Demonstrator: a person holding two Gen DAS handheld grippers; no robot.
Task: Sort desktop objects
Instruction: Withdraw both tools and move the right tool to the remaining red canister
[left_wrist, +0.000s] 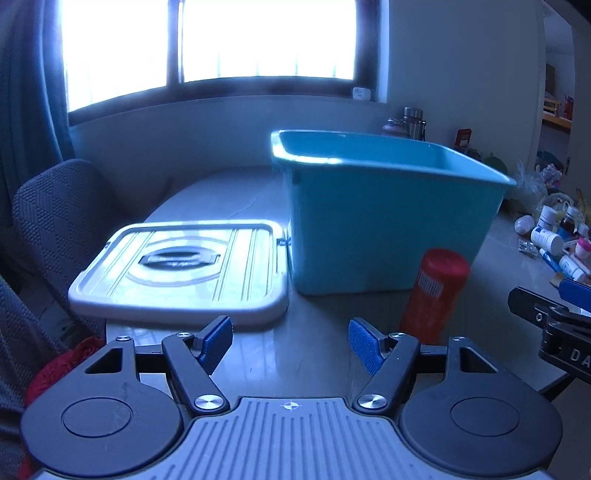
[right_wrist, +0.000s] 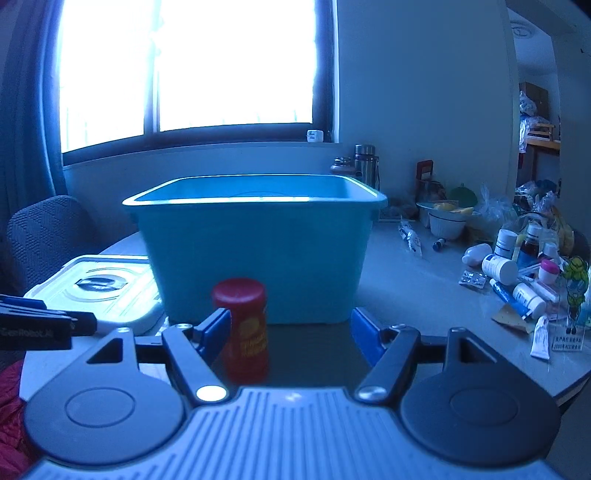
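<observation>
A red bottle (right_wrist: 244, 328) stands upright on the table in front of a teal bin (right_wrist: 255, 243). My right gripper (right_wrist: 290, 334) is open, and the bottle stands between its fingers, close to the left finger (right_wrist: 216, 334). In the left wrist view the same red bottle (left_wrist: 434, 293) stands just right of my open, empty left gripper (left_wrist: 290, 345), in front of the teal bin (left_wrist: 384, 218). A pile of medicine bottles, tubes and blister packs (right_wrist: 524, 273) lies on the right of the table.
The bin's white lid (left_wrist: 184, 269) lies flat left of the bin. A grey chair (left_wrist: 55, 218) stands at the table's left edge. A bowl (right_wrist: 447, 221), flasks (right_wrist: 364, 162) and bags sit at the back right. The right gripper's body (left_wrist: 554, 325) shows at the left view's right edge.
</observation>
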